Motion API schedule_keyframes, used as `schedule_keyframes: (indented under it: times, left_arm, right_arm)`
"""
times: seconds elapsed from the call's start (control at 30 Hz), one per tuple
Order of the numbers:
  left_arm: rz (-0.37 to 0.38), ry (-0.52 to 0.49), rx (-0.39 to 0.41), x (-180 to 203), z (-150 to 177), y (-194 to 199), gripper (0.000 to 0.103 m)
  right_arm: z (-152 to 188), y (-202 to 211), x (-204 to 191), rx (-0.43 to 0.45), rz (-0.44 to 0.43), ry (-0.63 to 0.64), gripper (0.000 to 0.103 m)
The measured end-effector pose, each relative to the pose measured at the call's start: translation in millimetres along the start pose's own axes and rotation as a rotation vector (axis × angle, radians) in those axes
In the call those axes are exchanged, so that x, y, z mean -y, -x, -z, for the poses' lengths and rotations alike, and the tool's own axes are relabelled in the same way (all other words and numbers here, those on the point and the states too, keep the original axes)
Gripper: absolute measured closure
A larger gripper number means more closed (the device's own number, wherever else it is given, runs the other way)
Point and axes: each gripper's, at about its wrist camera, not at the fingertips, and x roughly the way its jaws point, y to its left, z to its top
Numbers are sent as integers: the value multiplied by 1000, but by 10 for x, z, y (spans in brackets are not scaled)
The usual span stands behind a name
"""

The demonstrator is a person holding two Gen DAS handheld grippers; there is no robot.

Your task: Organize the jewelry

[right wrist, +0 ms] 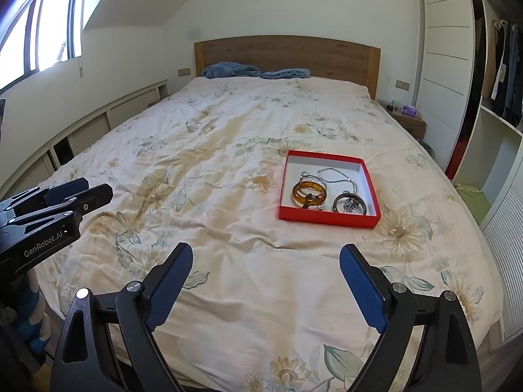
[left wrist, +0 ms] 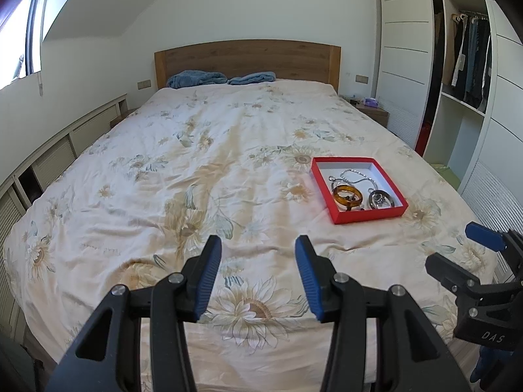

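A shallow red box (left wrist: 369, 216) (right wrist: 327, 220) with a white inside lies on the floral bedspread, right of the middle. In it are an amber bangle (left wrist: 347, 195) (right wrist: 309, 191), a silver chain (left wrist: 356, 175) (right wrist: 333, 176) and a dark metal ring (left wrist: 380, 200) (right wrist: 349, 203). My left gripper (left wrist: 258, 246) hovers open over the bed's near end, left of the box, nothing between its blue pads. My right gripper (right wrist: 265, 254) stands wide open in front of the box, also with nothing in it. Each gripper shows at the edge of the other's view.
The bed (left wrist: 163, 170) fills most of both views, with a wooden headboard (left wrist: 248, 58) and blue blankets (left wrist: 196, 78) at the far end. Low cabinets run along the left wall. A nightstand (right wrist: 408, 119) and an open wardrobe (left wrist: 464, 65) with hanging clothes stand at the right.
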Motion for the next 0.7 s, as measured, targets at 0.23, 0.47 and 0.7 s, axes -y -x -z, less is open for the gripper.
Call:
schedule_keyframes:
  times: [0.23, 0.47, 0.7]
  left_arm:
    - [4, 4, -16, -10, 32, -62, 58]
    - [25, 2, -25, -5, 56, -104, 58]
    - [35, 11, -39, -13, 59, -155, 58]
  right_arm:
    - [13, -54, -39, -4, 14, 6, 3]
    - [25, -109, -71, -4, 26, 17, 0]
    - [40, -152, -78, -8, 25, 17, 0]
